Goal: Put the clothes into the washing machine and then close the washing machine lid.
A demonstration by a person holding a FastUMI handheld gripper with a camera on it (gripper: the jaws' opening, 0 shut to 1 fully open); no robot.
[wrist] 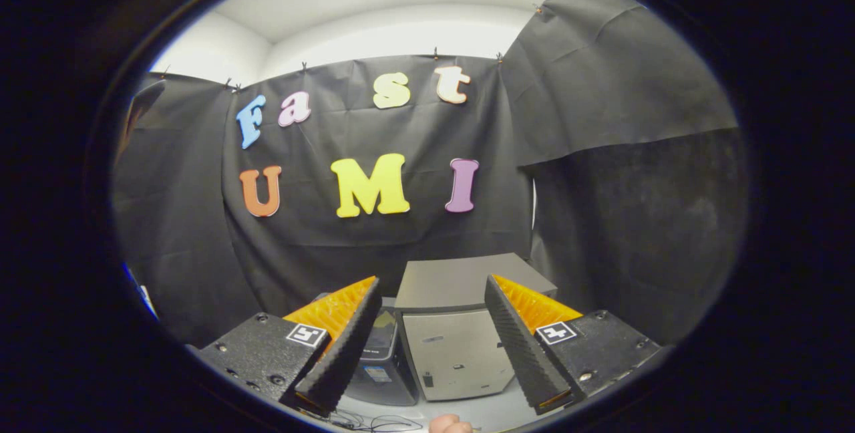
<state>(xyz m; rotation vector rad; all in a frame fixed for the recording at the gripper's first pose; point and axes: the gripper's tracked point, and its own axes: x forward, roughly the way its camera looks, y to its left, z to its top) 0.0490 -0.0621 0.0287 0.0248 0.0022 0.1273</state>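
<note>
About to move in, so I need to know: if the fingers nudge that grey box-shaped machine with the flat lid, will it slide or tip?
The grey box-shaped machine looks squat and broad-based, so tipping seems unlikely. Its flat lid and front panel look rigid and smooth; the fingers would probably skate rather than catch. It sits on a smooth white surface, so a firm push might slide it. The gripper is open, empty.

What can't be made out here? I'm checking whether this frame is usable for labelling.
- Washing machine: in the gripper view, the open hand-held gripper fingers hide its sides; whether the lid is latched is unclear.
- Dark object beside the machine: mostly behind one finger, unidentifiable.
- Pinkish thing below the fingers: cut off; clothes or a hand, unclear.
</note>
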